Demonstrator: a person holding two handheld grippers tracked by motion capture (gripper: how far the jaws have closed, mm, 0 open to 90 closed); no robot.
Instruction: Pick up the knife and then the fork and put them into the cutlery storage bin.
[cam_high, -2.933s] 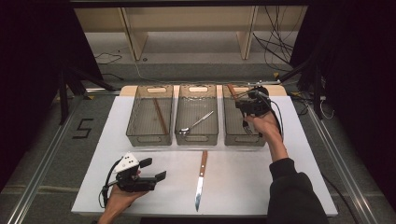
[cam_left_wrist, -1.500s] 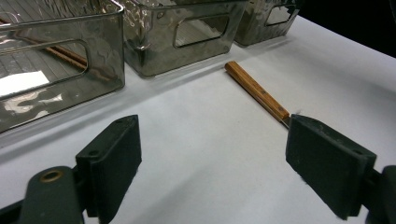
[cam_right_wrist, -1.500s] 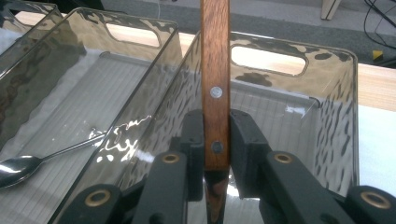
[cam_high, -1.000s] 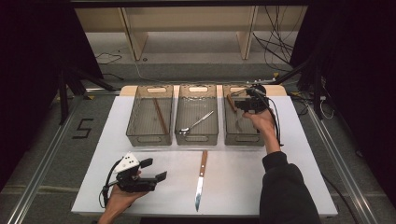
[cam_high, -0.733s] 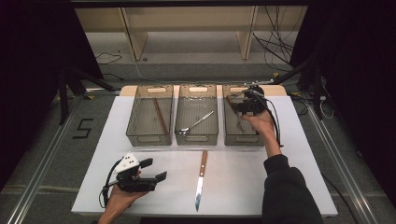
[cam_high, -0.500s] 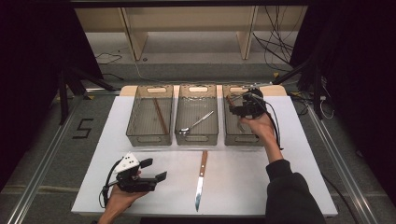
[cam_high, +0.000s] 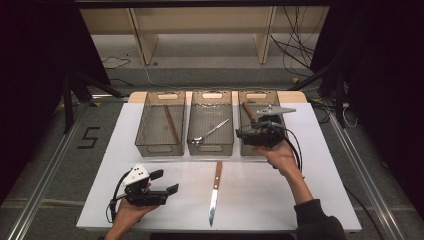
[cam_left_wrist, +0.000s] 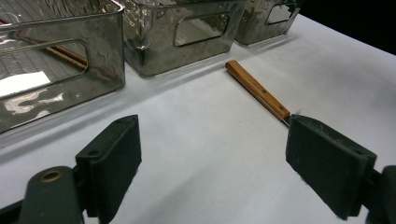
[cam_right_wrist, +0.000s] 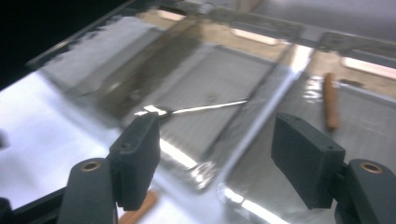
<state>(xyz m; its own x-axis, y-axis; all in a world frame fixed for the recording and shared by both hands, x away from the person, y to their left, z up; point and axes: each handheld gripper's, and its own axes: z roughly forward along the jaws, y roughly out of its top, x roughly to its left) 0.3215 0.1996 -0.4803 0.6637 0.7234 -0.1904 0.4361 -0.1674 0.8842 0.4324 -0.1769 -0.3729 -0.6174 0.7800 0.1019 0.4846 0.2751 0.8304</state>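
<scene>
My right tongs have drawn back toward me from the far end of the right bin, jaws just opening, nothing between them; the wooden-handled piece lies in that bin. The desk carries three clear bins (left, middle, right). There is one knife on the desk, one spoon in the middle bin, one brown stick in the left. My left tongs rest open, empty, beside the knife.
</scene>
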